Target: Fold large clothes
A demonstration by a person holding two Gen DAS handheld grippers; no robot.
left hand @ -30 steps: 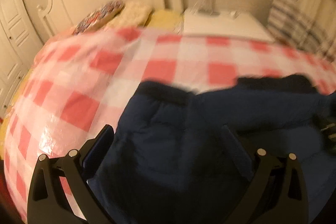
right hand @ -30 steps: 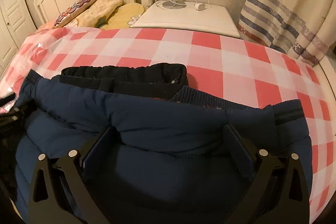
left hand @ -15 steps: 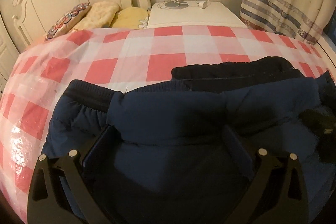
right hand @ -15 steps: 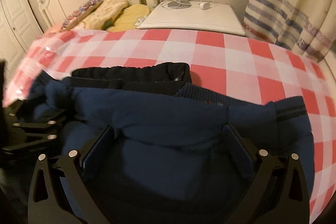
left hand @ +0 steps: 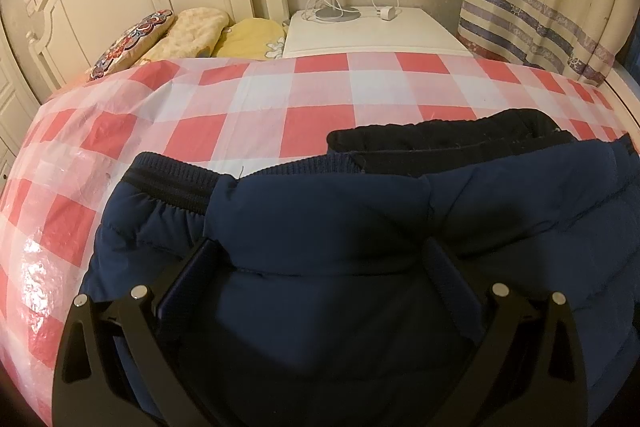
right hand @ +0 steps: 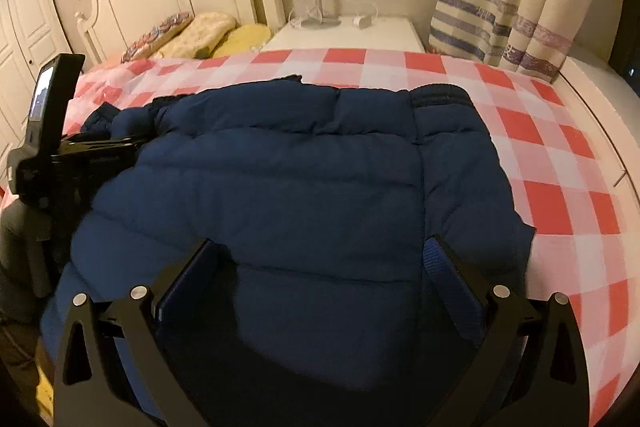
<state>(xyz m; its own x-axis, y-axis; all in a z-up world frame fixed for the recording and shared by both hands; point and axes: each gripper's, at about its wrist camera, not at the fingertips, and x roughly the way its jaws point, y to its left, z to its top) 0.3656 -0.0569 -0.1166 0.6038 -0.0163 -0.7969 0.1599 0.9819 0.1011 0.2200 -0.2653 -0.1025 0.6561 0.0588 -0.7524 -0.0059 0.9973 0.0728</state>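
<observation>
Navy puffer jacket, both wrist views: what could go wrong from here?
1. The navy puffer jacket is thick and springy; with both grippers open, left gripper and right gripper, the fold may puff back open.
2. The black garment lies partly under the jacket's far edge, so a deep pinch there could drag both.
3. The plastic checked cover looks glossy, so the jacket might slide rather than crease.

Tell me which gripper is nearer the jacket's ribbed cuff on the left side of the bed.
Left. The left gripper sits over the navy jacket just behind that ribbed cuff. The right gripper works the jacket's opposite side, beside the other cuff.
</observation>
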